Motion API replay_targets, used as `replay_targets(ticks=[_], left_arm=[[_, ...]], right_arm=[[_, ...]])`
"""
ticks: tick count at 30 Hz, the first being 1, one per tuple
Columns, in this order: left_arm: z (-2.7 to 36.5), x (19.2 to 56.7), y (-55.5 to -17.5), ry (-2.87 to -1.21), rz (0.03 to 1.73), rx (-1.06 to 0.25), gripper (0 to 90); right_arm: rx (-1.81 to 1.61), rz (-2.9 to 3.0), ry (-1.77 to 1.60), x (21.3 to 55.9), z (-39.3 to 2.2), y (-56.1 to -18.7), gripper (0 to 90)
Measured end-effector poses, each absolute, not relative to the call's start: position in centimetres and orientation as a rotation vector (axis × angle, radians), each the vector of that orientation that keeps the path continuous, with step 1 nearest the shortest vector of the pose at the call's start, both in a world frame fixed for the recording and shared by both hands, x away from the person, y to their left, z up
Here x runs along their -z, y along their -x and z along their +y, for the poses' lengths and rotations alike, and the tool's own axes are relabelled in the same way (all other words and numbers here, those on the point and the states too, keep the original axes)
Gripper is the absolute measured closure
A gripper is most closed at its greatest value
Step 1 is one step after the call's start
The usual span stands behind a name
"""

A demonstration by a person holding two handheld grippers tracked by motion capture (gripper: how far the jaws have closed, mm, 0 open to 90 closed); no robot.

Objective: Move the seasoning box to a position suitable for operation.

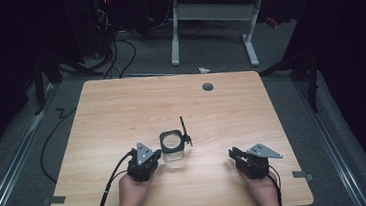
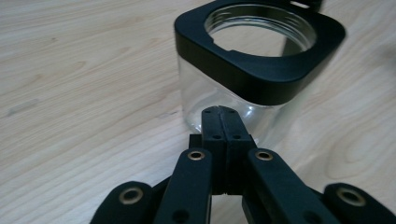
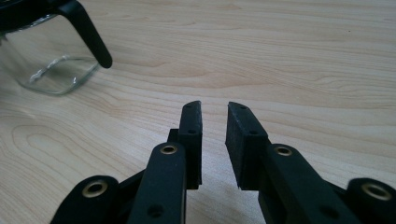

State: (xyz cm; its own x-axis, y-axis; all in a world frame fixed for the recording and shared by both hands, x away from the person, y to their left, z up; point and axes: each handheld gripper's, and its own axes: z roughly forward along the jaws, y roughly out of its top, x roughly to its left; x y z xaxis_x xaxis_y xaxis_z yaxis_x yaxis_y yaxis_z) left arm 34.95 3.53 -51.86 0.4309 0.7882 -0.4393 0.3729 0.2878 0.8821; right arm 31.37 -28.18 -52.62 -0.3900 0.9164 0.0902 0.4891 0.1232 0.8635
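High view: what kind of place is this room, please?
Probably a lab or recording workroom: a pale wooden table on grey carpet, black cables trailing on the floor, and a white-legged desk behind, in dark surroundings.

no text, label, brand, number or sign can be read anywhere: none on the clear square glass jar with the black plastic collar (image 2: 252,60), none on the light wooden table top (image 1: 121,113), none on the black jaws.
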Motion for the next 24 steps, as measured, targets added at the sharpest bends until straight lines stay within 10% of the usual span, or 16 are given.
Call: replay_targets(ticks=[24], left_arm=[[3.2,52.6,-39.9,-1.305,1.187,-0.424,90.0]], right_arm=[[-1.203,1.932,-1.347,52.4,-28.3,-31.2,76.7]])
